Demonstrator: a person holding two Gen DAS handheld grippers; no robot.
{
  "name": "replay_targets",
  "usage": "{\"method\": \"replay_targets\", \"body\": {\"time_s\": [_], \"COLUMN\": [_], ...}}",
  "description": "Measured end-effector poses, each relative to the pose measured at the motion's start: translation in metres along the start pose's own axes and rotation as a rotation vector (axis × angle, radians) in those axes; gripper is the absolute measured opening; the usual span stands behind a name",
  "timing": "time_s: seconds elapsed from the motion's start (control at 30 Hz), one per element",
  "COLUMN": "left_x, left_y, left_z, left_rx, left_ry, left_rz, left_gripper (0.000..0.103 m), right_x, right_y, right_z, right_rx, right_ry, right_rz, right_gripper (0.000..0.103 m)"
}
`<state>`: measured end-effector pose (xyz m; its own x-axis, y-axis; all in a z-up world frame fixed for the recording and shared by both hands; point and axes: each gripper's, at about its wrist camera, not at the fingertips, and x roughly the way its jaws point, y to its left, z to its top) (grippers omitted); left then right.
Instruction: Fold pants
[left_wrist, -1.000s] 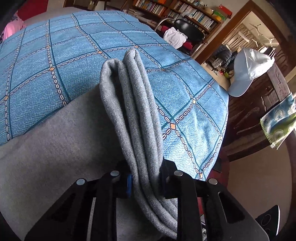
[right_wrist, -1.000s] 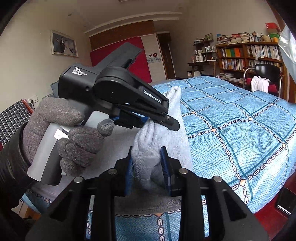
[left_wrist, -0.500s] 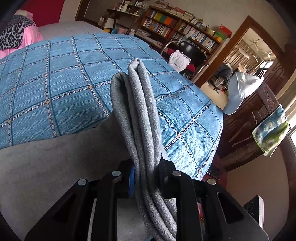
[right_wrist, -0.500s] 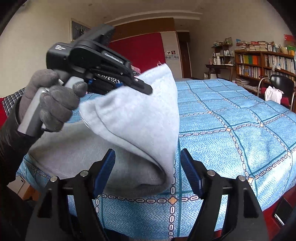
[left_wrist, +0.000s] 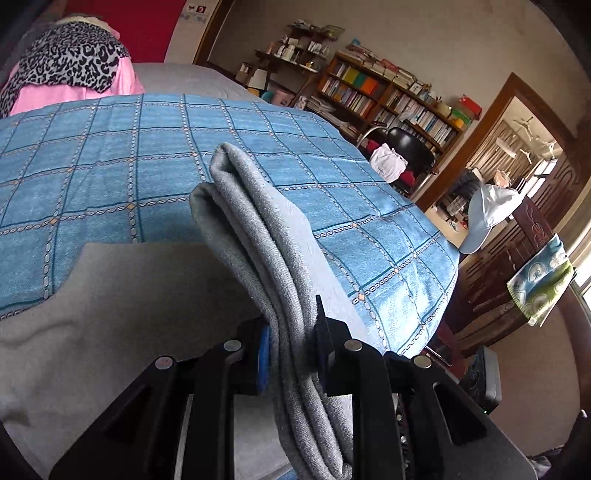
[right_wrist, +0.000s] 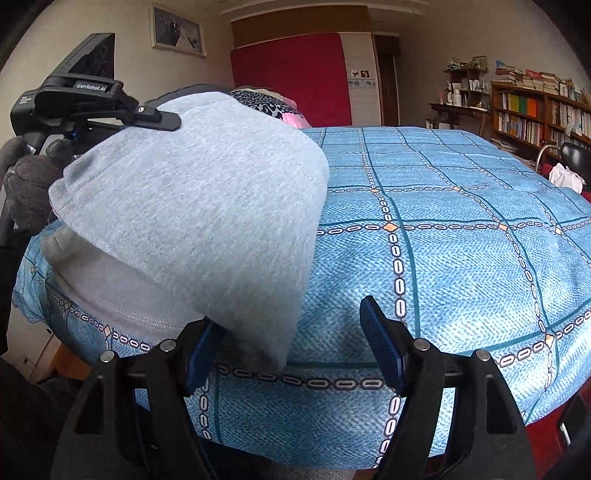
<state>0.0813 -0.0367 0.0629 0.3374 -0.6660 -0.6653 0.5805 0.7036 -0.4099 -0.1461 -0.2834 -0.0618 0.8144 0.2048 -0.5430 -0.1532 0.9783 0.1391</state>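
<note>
One pair of grey pants here, draped over the blue checked bedspread, and two grippers on show: the left gripper, low centre of its own view, is clamped on a thick bunched fold of the pants that rises up the middle of the frame. In the right wrist view that left gripper sits upper left, pinching the lifted cloth, while the right gripper at the bottom stands wide apart, holding nothing, the pants' hanging edge just inside its left finger. The gloved hand is cut off at the left edge, and the cloth below the left gripper's fingers runs out of frame.
</note>
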Motion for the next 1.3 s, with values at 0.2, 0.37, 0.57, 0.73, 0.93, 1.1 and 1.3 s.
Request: {"method": "replay_targets", "body": {"time_s": [0.2,0.37,0.57,0.73,0.93,1.1,1.3], "left_x": [-0.009,-0.007,-0.006,-0.004,0.000,0.005,0.000], "left_y": [0.053,0.093,0.102,0.095,0.094,0.094,0.101], "left_z": [-0.040,-0.063,-0.075,-0.073,-0.069,-0.068,-0.075], "left_rx": [-0.095,-0.174,-0.174,-0.147,-0.145,-0.146,-0.167], "left_ry": [0.019,0.034,0.030,0.016,0.010,0.003,-0.011], "left_rz": [0.063,0.080,0.086,0.107,0.104,0.102,0.063], "left_gripper": [0.019,0.020,0.021,0.022,0.022,0.022,0.027], "right_x": [0.005,0.005,-0.015,-0.024,-0.006,0.032,0.052], "right_y": [0.022,0.030,0.020,0.029,0.068,0.075,0.072], "right_z": [0.003,0.006,0.029,0.053,0.067,0.056,0.035], "right_rx": [-0.057,-0.067,-0.005,0.019,-0.063,-0.065,-0.073], "right_ry": [0.042,0.080,0.039,-0.033,-0.035,0.038,0.068], "right_rz": [0.060,0.148,0.227,0.308,0.383,0.354,0.341], "right_gripper": [0.074,0.074,0.074,0.074,0.074,0.074,0.074]}}
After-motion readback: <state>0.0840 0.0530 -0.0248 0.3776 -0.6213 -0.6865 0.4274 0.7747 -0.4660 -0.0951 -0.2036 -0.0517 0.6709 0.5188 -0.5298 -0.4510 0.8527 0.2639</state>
